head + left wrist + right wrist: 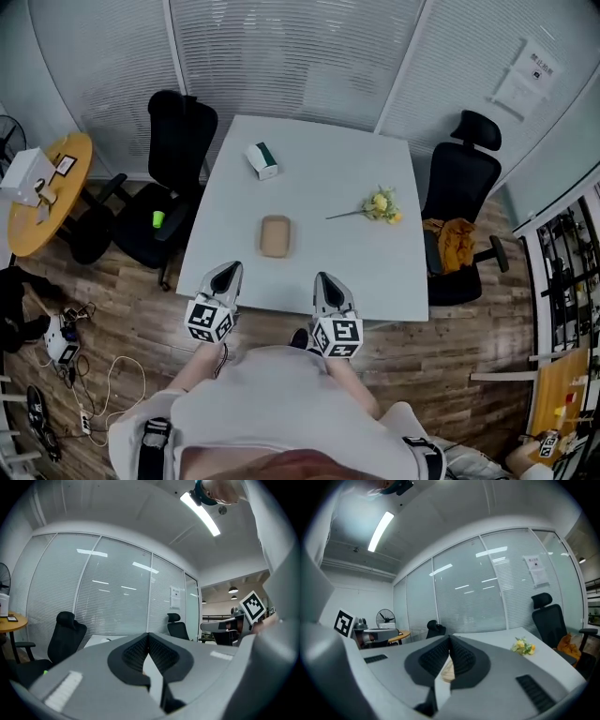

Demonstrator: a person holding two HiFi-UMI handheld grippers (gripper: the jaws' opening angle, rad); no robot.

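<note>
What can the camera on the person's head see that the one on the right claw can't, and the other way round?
Only the head view shows the white box with its green patch and the person's torso from above. Only the right gripper view shows the ceiling light strip and the right claw close up, its jaws together at the tips. Both show the white table, the yellow flowers, the tan pad, the black chair beside the flowers, and the left claw.
</note>
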